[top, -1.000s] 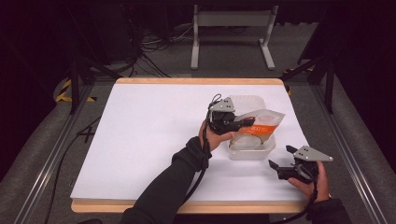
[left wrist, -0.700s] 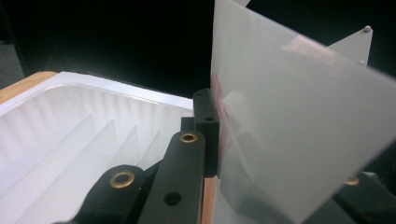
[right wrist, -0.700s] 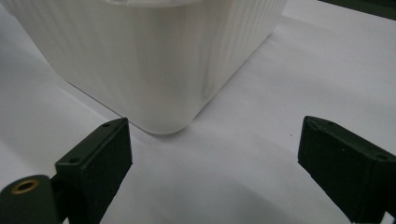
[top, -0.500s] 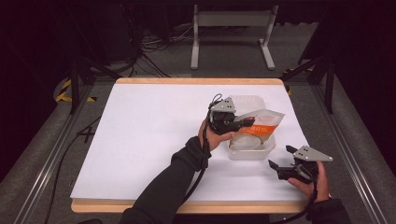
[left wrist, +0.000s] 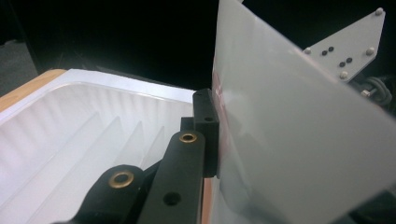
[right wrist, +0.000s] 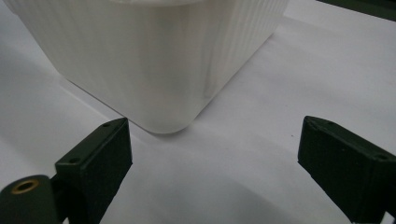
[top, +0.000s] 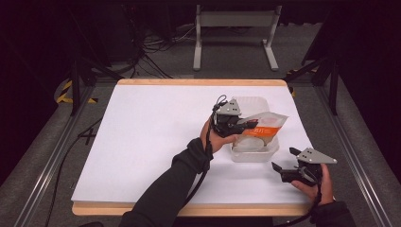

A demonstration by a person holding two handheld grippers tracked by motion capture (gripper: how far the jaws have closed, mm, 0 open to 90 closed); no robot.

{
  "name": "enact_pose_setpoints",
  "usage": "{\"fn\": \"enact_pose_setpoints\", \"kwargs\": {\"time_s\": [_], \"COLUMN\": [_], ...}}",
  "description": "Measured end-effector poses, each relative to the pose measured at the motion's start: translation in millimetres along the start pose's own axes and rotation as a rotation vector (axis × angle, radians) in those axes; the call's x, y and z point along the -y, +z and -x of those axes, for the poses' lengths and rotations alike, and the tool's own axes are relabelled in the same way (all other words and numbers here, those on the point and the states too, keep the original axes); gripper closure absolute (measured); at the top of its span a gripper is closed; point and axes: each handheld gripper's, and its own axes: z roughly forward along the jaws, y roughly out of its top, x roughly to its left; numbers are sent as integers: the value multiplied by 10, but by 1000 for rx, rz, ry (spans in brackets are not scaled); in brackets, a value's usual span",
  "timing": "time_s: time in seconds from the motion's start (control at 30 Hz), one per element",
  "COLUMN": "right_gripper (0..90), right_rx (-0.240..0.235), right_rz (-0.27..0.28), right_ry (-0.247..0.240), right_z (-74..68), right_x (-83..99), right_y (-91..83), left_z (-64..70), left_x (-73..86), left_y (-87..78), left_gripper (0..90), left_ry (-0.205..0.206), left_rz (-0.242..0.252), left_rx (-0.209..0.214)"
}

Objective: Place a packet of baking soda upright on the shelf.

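Right of centre on the table (top: 142,142), a pouch (top: 265,126) hangs over a tub (top: 255,152), pinched by the left gripper (top: 246,125). From the high view the pouch is flat and white with an orange patch and a pale round shape on its face; it tilts across the tub's mouth toward the far right. In the left gripper view the pouch (left wrist: 299,130) shows a smooth, matte, pale back, with a thin red-orange line along the clamped edge, and one black jaw presses flat against it; the jaws are closed on that edge.

The tub (left wrist: 70,135) is a translucent white plastic box, rectangular with rounded corners, its inner walls ribbed in long flutes. In the right gripper view the tub (right wrist: 159,56) shows fine vertical ribbing outside and one rounded corner close ahead.

The right gripper (top: 286,163) rests low on the table near the tub's near right corner, apart from it, held by the right hand (top: 314,184). Its jaws stand wide, with bare white tabletop between them, and the tub corner lies just beyond the gap.

The table is covered in plain white, with a wooden rim (top: 198,82) showing at the far and near edges. Its whole left half lies open; the tub sits not far from the right edge. The left hand (top: 218,139) and dark sleeve (top: 175,189) reach in diagonally from the near edge.
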Motion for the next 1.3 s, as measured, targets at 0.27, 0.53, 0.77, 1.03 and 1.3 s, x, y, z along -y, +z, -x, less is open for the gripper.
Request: {"fn": "enact_pose_setpoints", "kwargs": {"time_s": [0.27,0.53,0.77,1.03,1.3], "right_gripper": [107,107,107,107,107], "right_rx": [0,1,4,6,10], "right_rz": [0,-6,-14,-23,-36], "right_ry": [-3,-14,-22,-39,-70], "right_z": [-5,-18,-32,-56,-105], "right_x": [1,-2,-4,-9,-21], "right_y": [-4,-2,0,5,9], "left_z": [61,132,154,180,151], "left_x": [-112,-157,-119,46,271], "left_y": [-166,-393,-544,-758,-970], "left_gripper": [828,666,466,282,172], "left_ry": [52,137,178,211,193], "left_rz": [-4,-45,-86,-165,-219], "left_rx": [-43,-116,-178,-249,-285]}}
